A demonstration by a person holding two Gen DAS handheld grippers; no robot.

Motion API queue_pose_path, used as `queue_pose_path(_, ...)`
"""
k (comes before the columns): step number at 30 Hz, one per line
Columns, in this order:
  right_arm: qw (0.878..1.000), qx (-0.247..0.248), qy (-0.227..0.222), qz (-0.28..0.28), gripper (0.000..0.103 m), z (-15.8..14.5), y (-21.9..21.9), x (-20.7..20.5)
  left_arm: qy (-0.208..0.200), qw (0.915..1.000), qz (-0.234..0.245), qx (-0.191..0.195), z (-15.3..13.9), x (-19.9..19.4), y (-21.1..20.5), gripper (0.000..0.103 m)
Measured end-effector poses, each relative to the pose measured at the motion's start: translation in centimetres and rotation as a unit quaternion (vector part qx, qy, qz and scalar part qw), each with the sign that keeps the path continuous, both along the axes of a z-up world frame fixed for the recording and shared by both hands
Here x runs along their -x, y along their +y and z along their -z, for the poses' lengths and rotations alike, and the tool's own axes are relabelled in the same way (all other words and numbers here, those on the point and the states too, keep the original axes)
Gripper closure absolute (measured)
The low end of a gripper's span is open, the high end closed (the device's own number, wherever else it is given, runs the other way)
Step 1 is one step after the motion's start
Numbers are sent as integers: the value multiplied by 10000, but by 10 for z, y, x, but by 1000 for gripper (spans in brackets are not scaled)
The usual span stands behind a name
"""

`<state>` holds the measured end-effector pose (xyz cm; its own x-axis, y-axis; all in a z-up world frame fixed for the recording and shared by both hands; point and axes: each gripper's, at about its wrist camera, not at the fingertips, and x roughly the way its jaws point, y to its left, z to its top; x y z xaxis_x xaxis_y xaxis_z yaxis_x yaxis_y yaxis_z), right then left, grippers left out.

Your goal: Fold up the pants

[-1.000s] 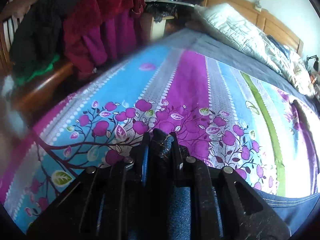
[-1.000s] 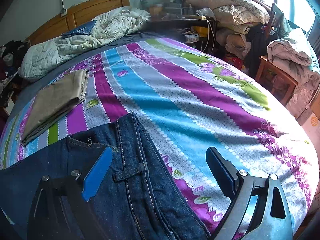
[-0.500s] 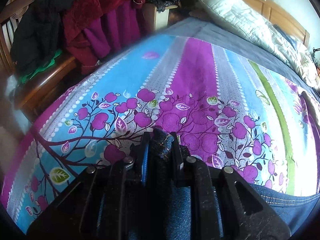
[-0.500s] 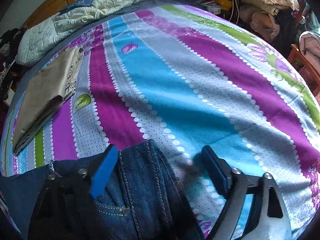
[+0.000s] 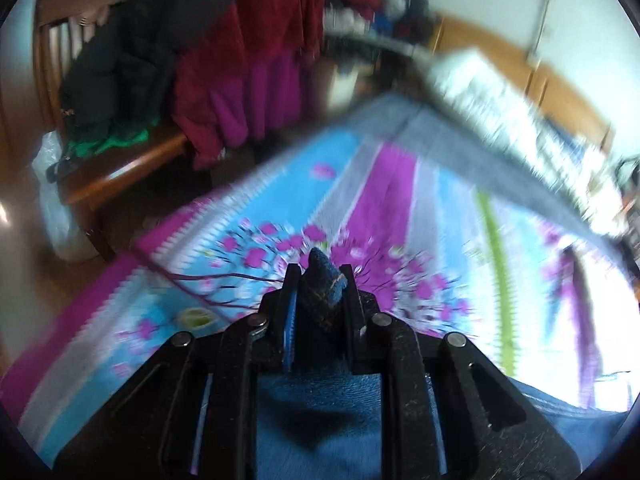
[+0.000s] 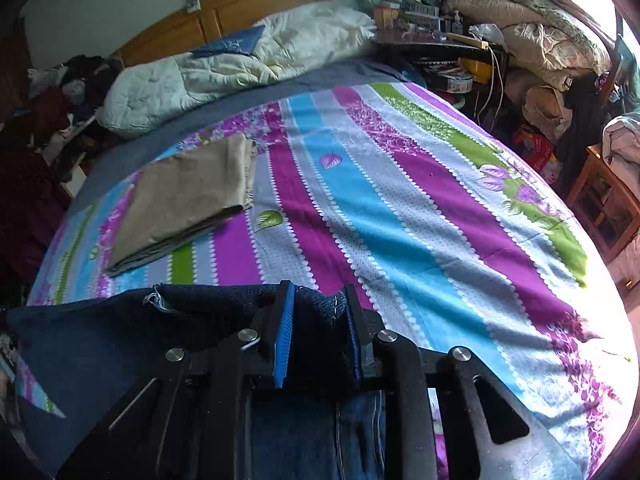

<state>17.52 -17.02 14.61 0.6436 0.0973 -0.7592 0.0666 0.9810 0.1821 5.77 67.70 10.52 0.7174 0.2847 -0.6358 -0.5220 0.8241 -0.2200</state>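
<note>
Dark blue jeans hang lifted above the striped floral bedsheet. My right gripper is shut on a bunched edge of the jeans, the denim stretching away to the left from it. In the left wrist view, which is blurred by motion, my left gripper is shut on another fold of the jeans, a peak of denim sticking out between its fingers. More denim trails off at the lower right of that view.
Folded tan pants lie on the sheet at the far left. A white quilt lies by the wooden headboard. Cluttered furniture stands along the right side. A wooden chair with hung clothes stands left of the bed.
My right gripper, open over the waistband a second ago, has shut on the jeans and raised them. The left gripper has kept its hold and swung quickly, blurring its view.
</note>
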Motion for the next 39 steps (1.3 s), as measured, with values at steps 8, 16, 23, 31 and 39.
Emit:
queue_pose_path(8,9963,-772,-96,369,77,-1,-51,192,-1271,9910,-50,419,-45,239,4,84)
queue_pose_path(16,9625,-2141,768,1478,58,101,-97,302,-232,9855,-1211,1167,54,395,20,83)
queue_pose_path(23,9283,-3513,513,1106,35,103,-66,288,-652,9623,-1134,2385,60,385,15,52)
queue_pose_path(31,9288,-3536,545,963,35,106,-32,272,-304,9293,-1351,3425,80,343,15,51)
queue_pose_path(39,9453,-3145,392,772,35,103,-23,268,-762,9306,-923,3459,67,327,8,53)
